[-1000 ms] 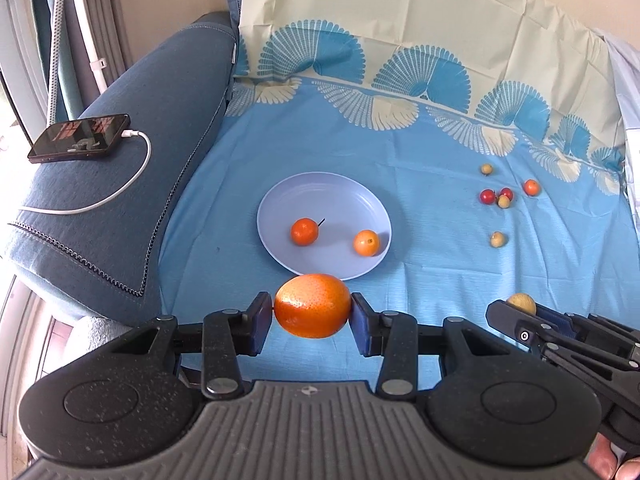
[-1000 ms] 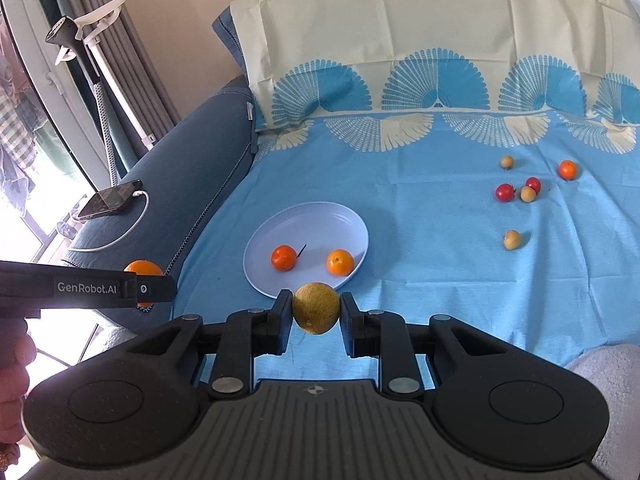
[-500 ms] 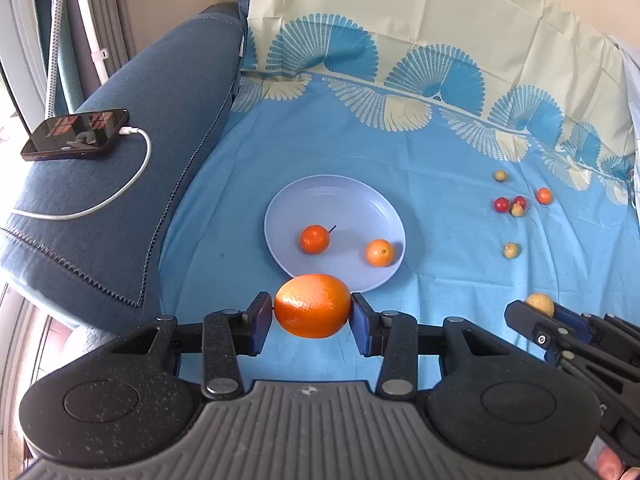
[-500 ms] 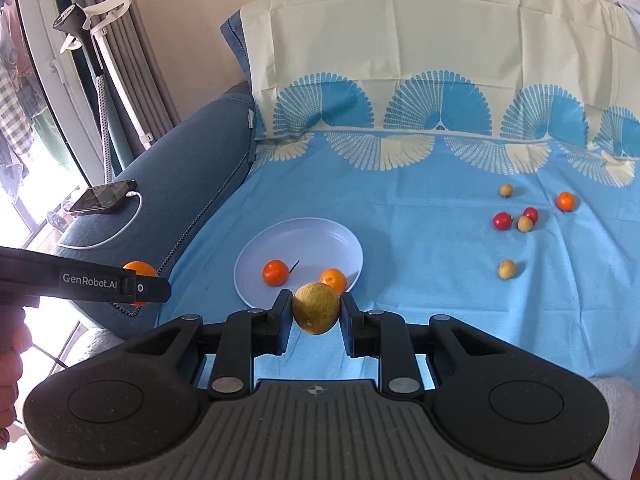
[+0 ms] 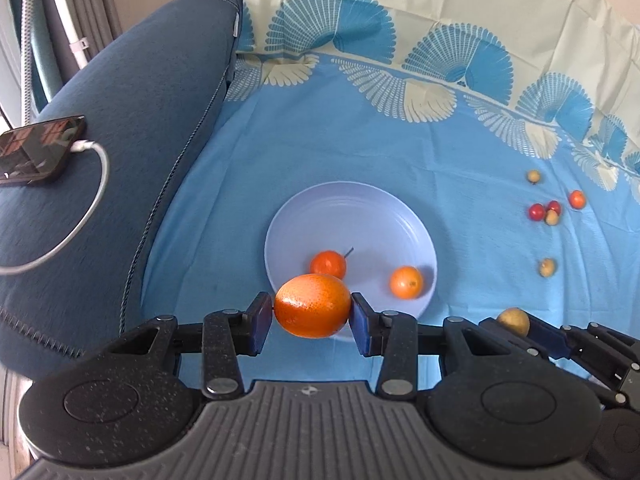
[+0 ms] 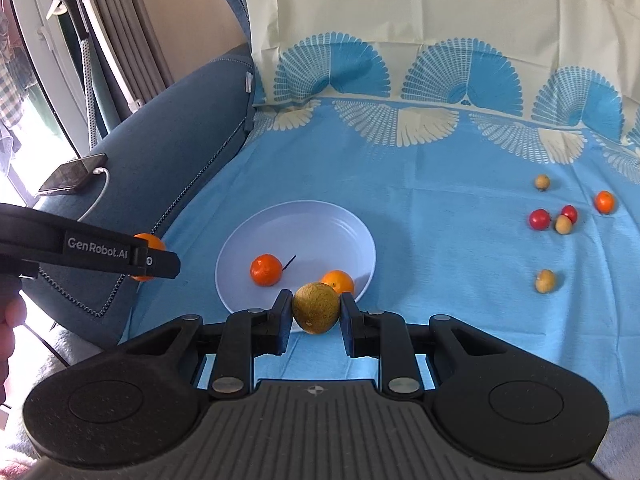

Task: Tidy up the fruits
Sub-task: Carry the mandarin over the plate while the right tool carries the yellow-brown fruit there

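My left gripper (image 5: pixel 312 314) is shut on a large orange (image 5: pixel 312 311), held over the near rim of the pale blue plate (image 5: pixel 348 216). My right gripper (image 6: pixel 315 314) is shut on a yellow-green fruit (image 6: pixel 315 308), just short of the plate's (image 6: pixel 296 224) near rim. The plate holds two small oranges (image 5: pixel 328 265) (image 5: pixel 406 282). The right gripper with its fruit (image 5: pixel 513 321) shows at the left wrist view's right edge. The left gripper with the orange (image 6: pixel 149 243) shows at the right wrist view's left.
Several small red, orange and tan fruits (image 6: pixel 554 218) lie loose on the blue sheet (image 6: pixel 440 184) to the right. A phone (image 5: pixel 36 152) with a white cable rests on the dark blue sofa arm (image 5: pixel 132 120) at left. A cream patterned backrest rises behind.
Both grippers have moved forward toward the plate, each still holding its fruit. The plate now sits nearer and more central in both views.
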`<state>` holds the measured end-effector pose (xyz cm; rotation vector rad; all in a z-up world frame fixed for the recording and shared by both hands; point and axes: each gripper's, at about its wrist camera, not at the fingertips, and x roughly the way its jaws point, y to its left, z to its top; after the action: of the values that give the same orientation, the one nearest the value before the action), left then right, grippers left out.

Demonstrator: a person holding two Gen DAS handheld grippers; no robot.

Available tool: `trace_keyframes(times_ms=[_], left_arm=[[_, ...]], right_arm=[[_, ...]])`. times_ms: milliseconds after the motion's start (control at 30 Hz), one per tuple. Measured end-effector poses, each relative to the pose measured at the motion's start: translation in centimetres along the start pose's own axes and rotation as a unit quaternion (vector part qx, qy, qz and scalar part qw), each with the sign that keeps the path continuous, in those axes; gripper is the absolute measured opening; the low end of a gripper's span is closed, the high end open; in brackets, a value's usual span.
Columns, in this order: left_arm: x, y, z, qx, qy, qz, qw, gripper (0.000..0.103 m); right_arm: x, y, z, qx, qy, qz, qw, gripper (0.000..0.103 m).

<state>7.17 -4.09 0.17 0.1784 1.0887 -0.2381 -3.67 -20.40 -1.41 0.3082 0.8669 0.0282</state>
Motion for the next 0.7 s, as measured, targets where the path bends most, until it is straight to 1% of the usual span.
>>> trace_keyframes(times_ms=[267, 433, 567, 700], left_arm=[[5.0, -0.1, 2.6, 0.017, 0.007, 0.004, 0.9998, 0.046], [8.3, -0.2, 3.2, 0.016, 0.032, 0.009, 0.9993, 0.046], [10.1, -0.1, 3.2, 0.02, 0.039, 0.01, 0.999, 0.046], [11.7, 0.0, 3.5, 0.029, 0.045, 0.02, 0.9984, 0.046]], right_arm=[[5.3, 0.4, 1.5, -0.023, 0.014, 0.003, 1.0, 0.026], [8.2, 0.6, 2.0, -0.036, 0.028, -0.001, 0.999, 0.026], [10.1, 0.9, 1.9, -0.054, 0.038, -0.002, 0.998, 0.026], [11.5, 1.1, 1.9, -0.069, 0.045, -0.002, 0.997, 0.026]])
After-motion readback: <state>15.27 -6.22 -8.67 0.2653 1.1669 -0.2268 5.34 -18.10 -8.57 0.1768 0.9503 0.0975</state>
